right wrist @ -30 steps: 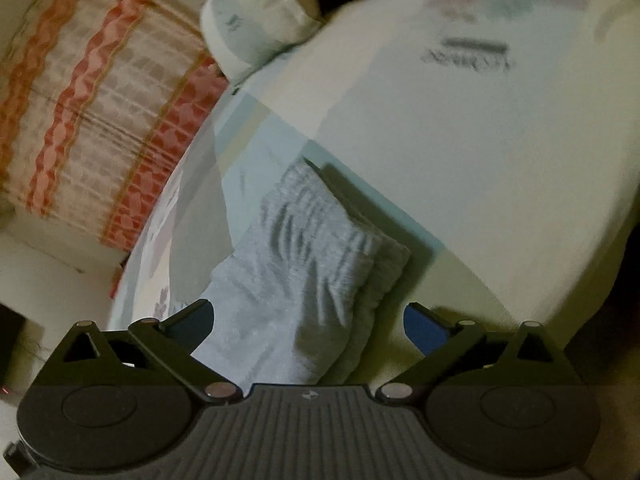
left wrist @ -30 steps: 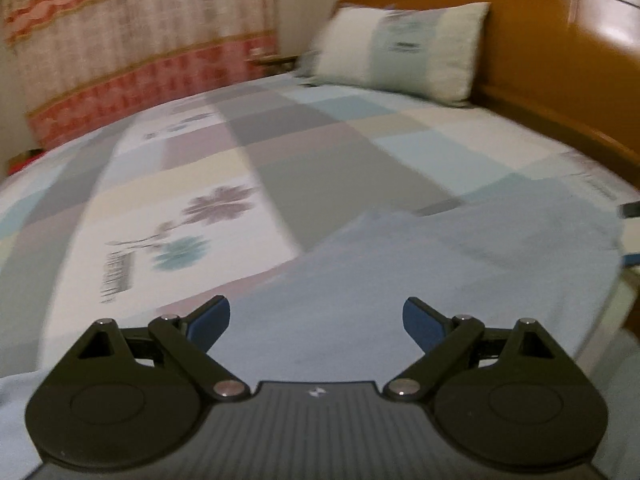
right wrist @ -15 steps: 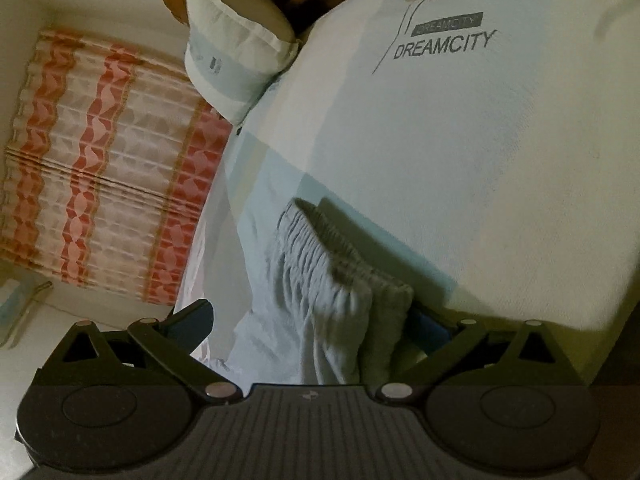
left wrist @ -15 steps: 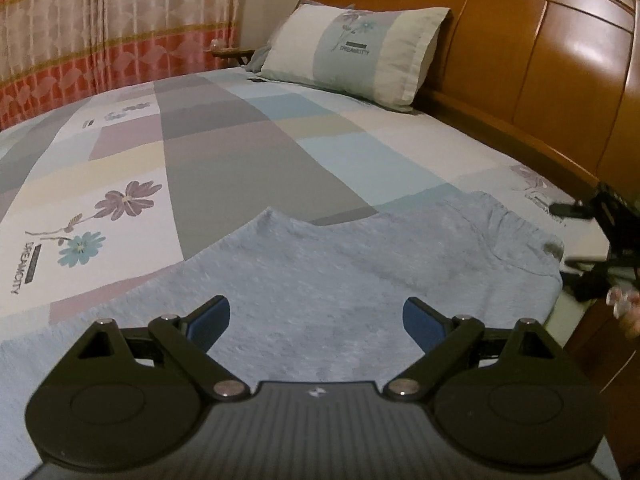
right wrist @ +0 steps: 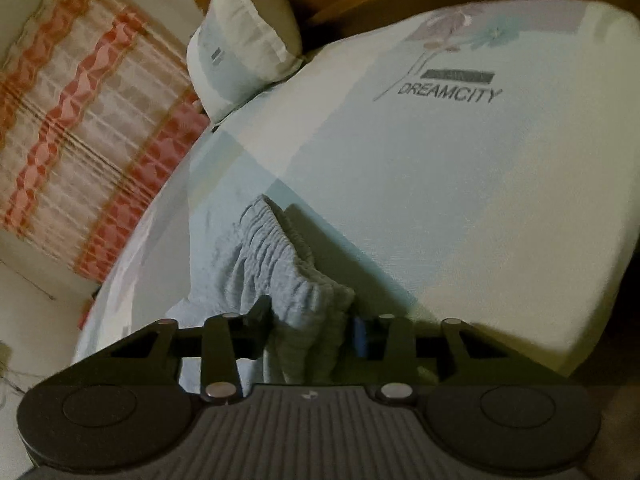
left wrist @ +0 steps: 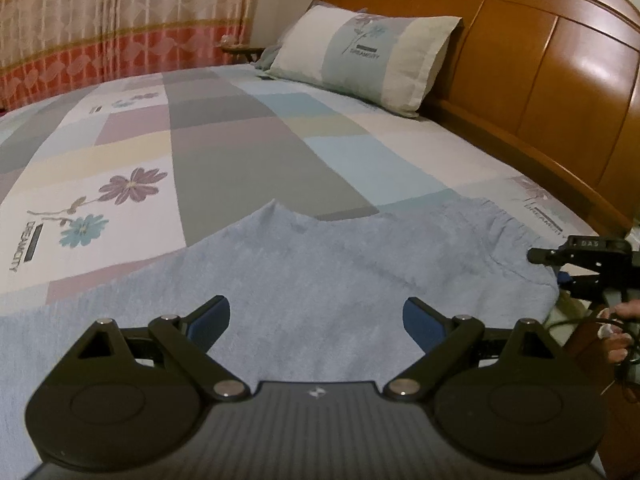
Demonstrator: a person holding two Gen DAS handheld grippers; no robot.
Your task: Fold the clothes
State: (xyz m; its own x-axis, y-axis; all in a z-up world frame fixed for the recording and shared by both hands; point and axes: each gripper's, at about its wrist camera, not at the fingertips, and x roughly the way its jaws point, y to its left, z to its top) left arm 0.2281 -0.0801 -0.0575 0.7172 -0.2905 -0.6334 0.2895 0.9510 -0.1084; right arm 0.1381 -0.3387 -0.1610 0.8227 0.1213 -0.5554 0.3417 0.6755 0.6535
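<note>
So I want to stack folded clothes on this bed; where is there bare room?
Free: the patchwork sheet between the blue garment, the pillow and the curtain. Crowded: the near edge, where the garment lies, the left gripper open over it, the right gripper closing on its waistband.

The light-blue knit garment point(left wrist: 320, 272) lies spread on the patchwork floral bedsheet point(left wrist: 224, 160) — the rectangular printed pillow point(left wrist: 368, 52) behind it, apparently against the curved wooden headboard point(left wrist: 540, 80); the striped pleated curtain point(left wrist: 112, 24) hangs far left.
</note>
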